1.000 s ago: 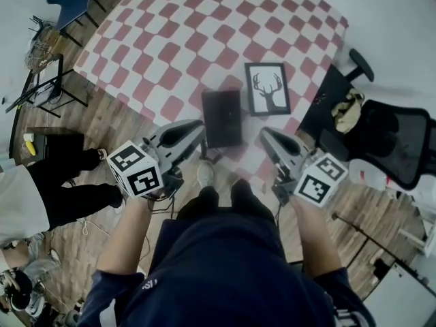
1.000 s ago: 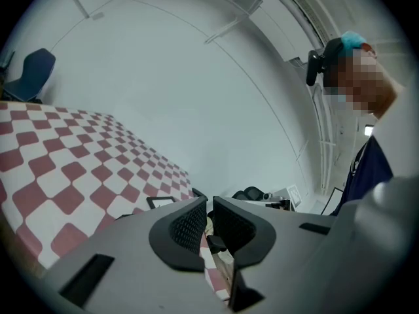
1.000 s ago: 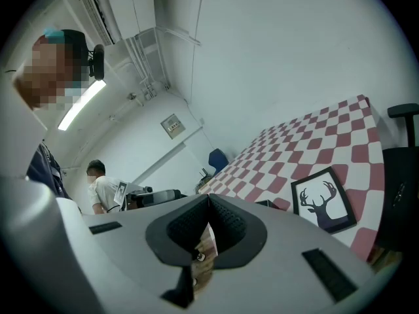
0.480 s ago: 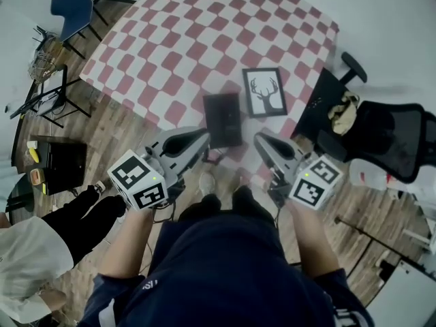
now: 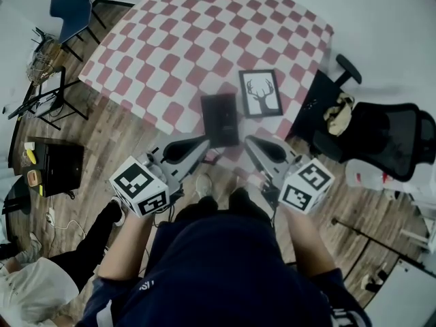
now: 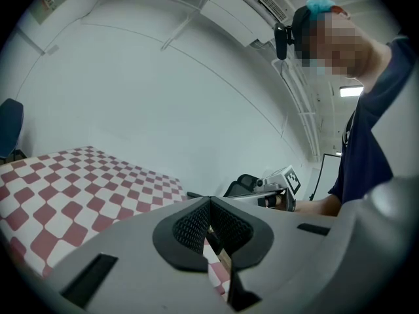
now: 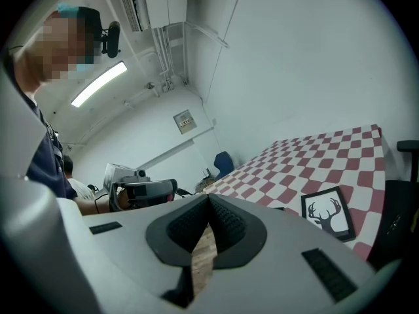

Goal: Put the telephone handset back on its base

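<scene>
Two handheld grippers, one telephone, one framed deer picture and one red-and-white checked table. The left gripper is closing its jaws fully together on nothing; the right gripper has its jaws pressed together, also empty. The dark telephone lies at the table's near edge, just ahead of and between both gripper tips, untouched. Handset and base blur together.

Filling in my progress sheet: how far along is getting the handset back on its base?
Done: nothing visibly. In hand: nothing; the left gripper and right gripper hover near the table edge, jaws shut and empty. Left: everything. The dark phone unit lies untouched on the checked table, too blurred to tell handset from base.
</scene>
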{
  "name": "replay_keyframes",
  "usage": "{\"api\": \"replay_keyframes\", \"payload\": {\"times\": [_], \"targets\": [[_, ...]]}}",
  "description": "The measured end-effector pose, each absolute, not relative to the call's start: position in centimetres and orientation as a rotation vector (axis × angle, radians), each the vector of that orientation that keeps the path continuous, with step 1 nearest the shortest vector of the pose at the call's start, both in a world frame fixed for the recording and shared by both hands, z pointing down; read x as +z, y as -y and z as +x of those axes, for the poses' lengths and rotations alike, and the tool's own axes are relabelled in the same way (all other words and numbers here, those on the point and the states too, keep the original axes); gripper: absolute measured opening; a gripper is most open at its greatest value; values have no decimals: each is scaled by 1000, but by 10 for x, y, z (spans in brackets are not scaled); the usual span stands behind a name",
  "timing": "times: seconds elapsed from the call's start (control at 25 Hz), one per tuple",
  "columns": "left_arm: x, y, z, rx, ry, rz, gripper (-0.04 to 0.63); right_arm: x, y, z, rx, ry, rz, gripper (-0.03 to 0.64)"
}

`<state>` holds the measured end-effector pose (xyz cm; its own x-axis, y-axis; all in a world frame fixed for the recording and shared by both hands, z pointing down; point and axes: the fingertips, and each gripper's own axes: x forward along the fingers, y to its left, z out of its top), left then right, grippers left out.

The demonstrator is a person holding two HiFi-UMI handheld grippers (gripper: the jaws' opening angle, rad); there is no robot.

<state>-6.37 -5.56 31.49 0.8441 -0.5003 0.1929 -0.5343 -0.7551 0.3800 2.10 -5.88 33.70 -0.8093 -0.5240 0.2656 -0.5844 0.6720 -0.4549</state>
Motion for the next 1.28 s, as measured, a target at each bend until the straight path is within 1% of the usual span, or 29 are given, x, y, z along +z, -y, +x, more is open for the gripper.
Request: {"api": "replay_keyframes", "payload": {"times": [0.4,0.68,1.28], "targets": [[324,58,-73,163,818,2570,31,337,60,23,744,2747,954,15],[323,65,-74,149,851,2562,31,340,61,29,740,2734,963,15],[322,76,-60,163,846,2597,31,335,67,33,672,2718,961,15]]}}
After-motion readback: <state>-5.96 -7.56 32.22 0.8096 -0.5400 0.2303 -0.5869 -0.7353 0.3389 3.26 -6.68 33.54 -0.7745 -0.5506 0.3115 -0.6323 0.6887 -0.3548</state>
